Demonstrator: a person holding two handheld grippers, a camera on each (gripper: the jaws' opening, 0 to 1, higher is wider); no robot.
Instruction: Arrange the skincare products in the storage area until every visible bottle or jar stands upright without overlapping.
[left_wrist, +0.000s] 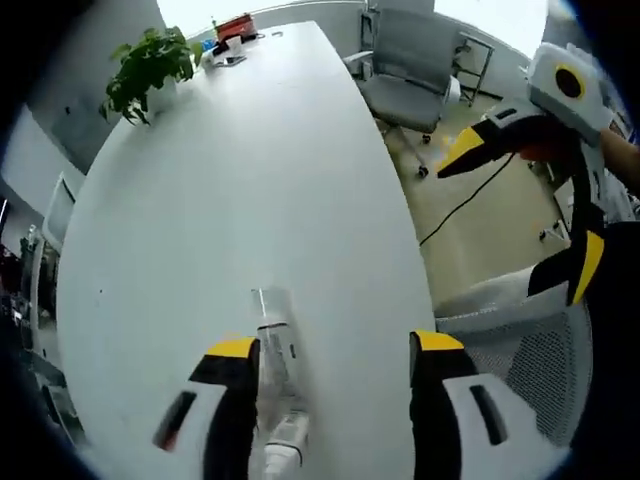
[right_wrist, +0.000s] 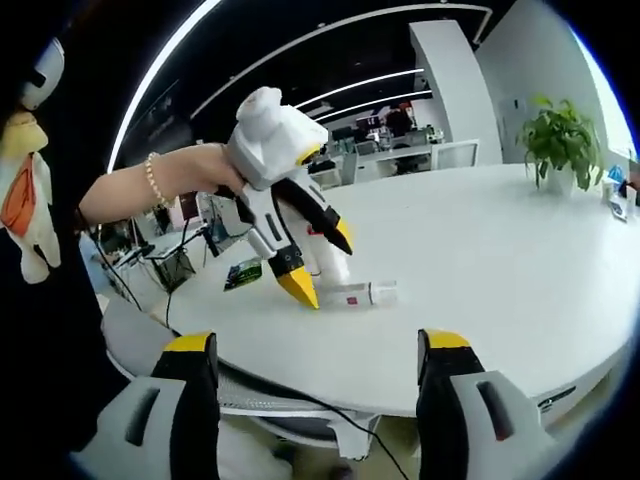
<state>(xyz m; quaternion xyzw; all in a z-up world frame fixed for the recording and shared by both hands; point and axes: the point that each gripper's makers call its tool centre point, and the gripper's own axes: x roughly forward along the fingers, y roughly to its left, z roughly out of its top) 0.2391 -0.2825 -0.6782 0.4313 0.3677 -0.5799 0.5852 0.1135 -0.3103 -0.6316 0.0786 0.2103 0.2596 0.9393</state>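
My left gripper (left_wrist: 332, 350) hangs low over the long white oval table (left_wrist: 240, 180), its yellow-tipped jaws spread wide and closed on nothing. A clear plastic bottle with a white cap (left_wrist: 277, 385) lies on its side on the near part of the table, resting close against the inner face of my left-hand jaw, cap end toward me; I cannot tell whether the jaw actually touches it. In the right gripper view the same bottle (right_wrist: 350, 293) lies flat on the table (right_wrist: 500, 260) just under that gripper's tips (right_wrist: 318, 268), with the white cap pointing right.

My right gripper (right_wrist: 318, 345) is held off the near edge of the table, jaws parted and empty, above a grey mesh office chair (right_wrist: 290, 420). It also shows at the right of the left gripper view (left_wrist: 462, 150), well apart from the bottle.

At the far end of the table stands a green leafy potted plant (left_wrist: 150, 65), with a small red box (left_wrist: 236, 24) beside it.
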